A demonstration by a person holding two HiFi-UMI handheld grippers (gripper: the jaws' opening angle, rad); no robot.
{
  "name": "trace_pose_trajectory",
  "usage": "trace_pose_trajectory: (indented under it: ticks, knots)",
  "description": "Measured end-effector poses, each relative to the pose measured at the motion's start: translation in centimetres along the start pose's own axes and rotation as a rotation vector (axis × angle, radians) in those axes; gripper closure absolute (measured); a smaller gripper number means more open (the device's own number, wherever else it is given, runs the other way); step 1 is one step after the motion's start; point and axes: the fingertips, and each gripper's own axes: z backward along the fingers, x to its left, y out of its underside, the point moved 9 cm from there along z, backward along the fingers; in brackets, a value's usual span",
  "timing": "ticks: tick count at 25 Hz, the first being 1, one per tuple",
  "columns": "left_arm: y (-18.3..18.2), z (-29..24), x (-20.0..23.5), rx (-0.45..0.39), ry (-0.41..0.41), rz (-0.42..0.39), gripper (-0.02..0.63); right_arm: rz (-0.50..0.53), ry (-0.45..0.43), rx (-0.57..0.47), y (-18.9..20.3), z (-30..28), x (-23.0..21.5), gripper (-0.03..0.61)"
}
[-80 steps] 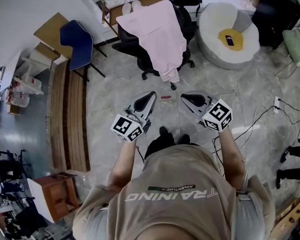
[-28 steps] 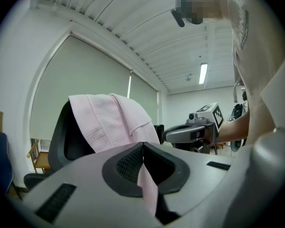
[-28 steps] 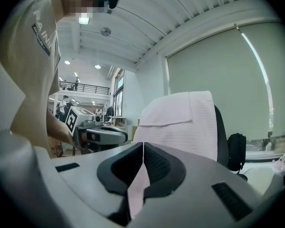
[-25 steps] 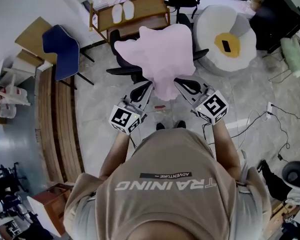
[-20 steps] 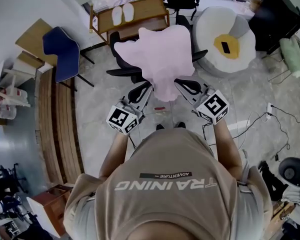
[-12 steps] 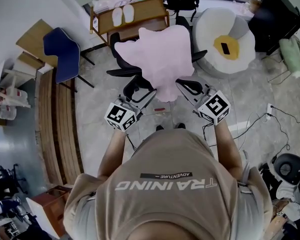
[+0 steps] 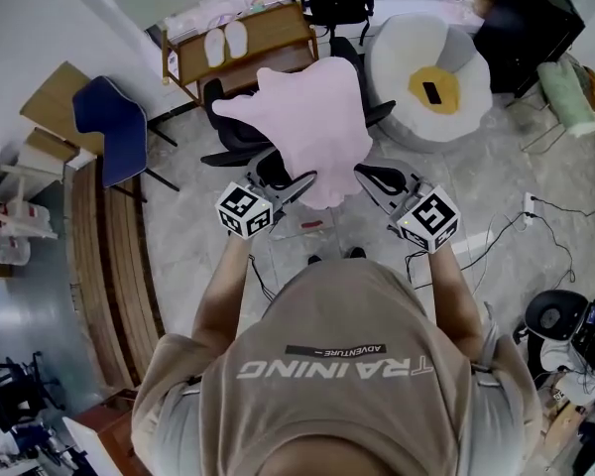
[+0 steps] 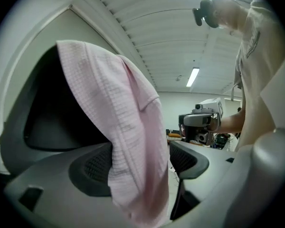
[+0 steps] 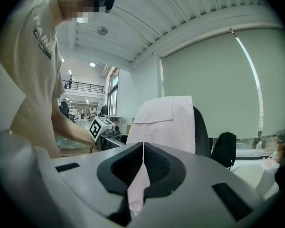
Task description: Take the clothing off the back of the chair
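Note:
A pale pink garment (image 7: 307, 127) hangs over the back of a black office chair (image 7: 223, 132), its hem reaching down towards me. My right gripper (image 7: 367, 177) is shut on the hem's right side; a strip of pink cloth (image 9: 137, 184) shows pinched between its pads (image 9: 154, 167). My left gripper (image 7: 290, 178) has just been opening. Its jaws stand wide apart, and the garment's left edge (image 8: 128, 127) hangs loose between them, lying against the left pad (image 8: 97, 167) only. Behind the cloth there is the dark chair back (image 8: 57, 113).
A blue chair (image 7: 119, 132) stands at the left beside wooden planks (image 7: 109, 256). A wooden bench with slippers (image 7: 243, 43) is behind the office chair, and a white beanbag (image 7: 456, 107) at the right. Cables (image 7: 535, 216) run over the floor at the right.
The left gripper's jaws have spread from shut to wide apart, and it has shifted a little left and down along the hem. The right gripper keeps its grip on the cloth.

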Motion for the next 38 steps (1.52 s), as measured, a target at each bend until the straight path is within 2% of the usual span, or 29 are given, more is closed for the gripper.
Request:
trace_pose_trajectory:
  ticks: [3,6,10,13,17,20,22,23,36,38]
  knots:
    - [-0.9,-2.2,0.1,-0.026,0.027,-0.001,0.245,-0.003,0.022,0.009,0.2,0.6,-0.4,0.546]
    - [-1.8,-2.7,0.2,-0.03,0.014,-0.006,0.248,0.0,0.035,0.015,0.0,1.3,-0.8,0.546]
    - [-2.3,-2.0,-0.2,-0.049,-0.052,0.047,0.264,-0.006,0.062,0.016,0.3,2.2,-1.0,0.546]
    - [-2.4,-0.7,-0.9,-0.038,-0.104,0.048,0.263,-0.015,0.072,0.012,0.3,2.6,-1.1,0.546]
    - [-2.8,0.1,-1.5,-0.043,-0.121,0.055,0.27,-0.017,0.073,0.021,0.6,3.3,-1.5,0.547]
    - [-2.8,0.9,-2.3,-0.058,-0.147,0.075,0.301,-0.019,0.063,0.021,0.8,3.5,-1.4,0.546]
    - [-2.8,1.3,-3.3,-0.064,-0.123,0.076,0.351,-0.02,0.057,0.018,0.9,3.6,-1.3,0.547]
    - [-2.8,1.2,-3.9,-0.062,-0.109,0.064,0.397,-0.017,0.053,0.017,0.9,3.6,-1.3,0.546]
    - [-4.9,-5.0,-3.5,-0.108,-0.004,0.071,0.414,-0.024,0.058,-0.004,0.8,4.4,-1.6,0.546]
    - [-4.9,-5.2,-3.1,-0.115,-0.021,0.088,0.506,-0.027,0.057,-0.001,1.0,4.3,-1.4,0.546]
